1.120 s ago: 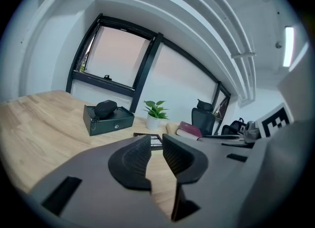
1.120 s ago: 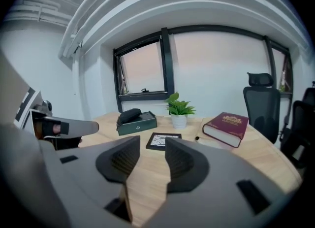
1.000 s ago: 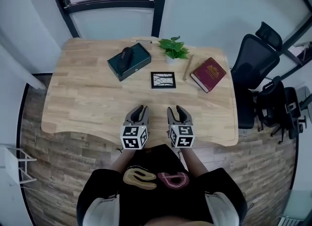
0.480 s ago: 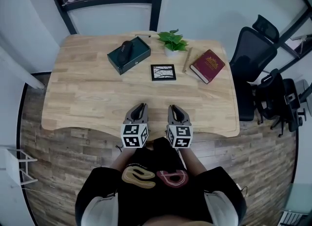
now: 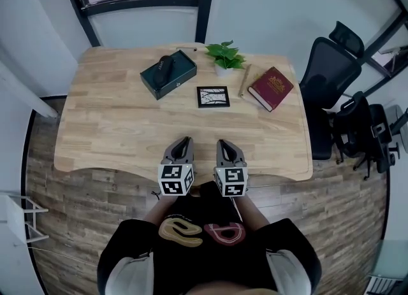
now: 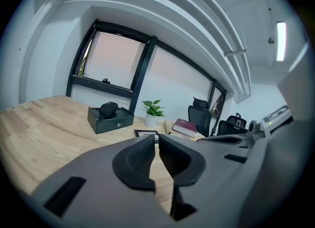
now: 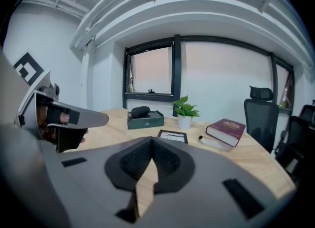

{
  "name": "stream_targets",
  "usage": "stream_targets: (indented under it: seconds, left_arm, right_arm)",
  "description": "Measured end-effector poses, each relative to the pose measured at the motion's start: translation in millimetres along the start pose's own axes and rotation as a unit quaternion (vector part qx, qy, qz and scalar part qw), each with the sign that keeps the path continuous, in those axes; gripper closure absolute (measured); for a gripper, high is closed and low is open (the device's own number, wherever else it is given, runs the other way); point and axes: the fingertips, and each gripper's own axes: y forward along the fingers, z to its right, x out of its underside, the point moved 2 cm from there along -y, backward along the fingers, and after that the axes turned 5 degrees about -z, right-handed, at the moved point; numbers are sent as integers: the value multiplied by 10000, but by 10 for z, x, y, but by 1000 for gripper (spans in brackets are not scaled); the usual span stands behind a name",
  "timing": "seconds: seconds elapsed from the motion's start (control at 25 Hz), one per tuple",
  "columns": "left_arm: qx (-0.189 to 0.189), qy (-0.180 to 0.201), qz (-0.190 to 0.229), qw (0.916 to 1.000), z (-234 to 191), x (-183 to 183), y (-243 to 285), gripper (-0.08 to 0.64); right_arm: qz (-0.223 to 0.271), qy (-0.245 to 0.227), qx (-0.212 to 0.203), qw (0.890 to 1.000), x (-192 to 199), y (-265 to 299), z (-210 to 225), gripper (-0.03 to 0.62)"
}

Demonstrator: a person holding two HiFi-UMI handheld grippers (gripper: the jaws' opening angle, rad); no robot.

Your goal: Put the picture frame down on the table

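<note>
The black picture frame lies flat in the middle of the wooden table, its picture facing up; it also shows far ahead as the frame and the frame in the gripper views. My left gripper and right gripper hover side by side over the table's near edge, well short of the frame. Both are shut with nothing between their jaws: the left gripper has its pads together, and the right gripper touches at the tips.
A dark green box with a black object on top sits at the back left. A small potted plant, a pencil and a red book lie at the back right. An office chair stands beside the table's right end.
The right gripper has drifted slightly left, closer to the left gripper. The head view shifted a little. The frame and other objects have not moved.
</note>
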Motion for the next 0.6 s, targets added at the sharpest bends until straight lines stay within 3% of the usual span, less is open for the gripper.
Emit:
stream_targets:
  seconds: [0.6]
  left_arm:
    - [-69, 17, -10, 10000, -130, 29, -89, 523]
  right_arm:
    - [0, -9, 263, 9997, 73, -35, 4, 583]
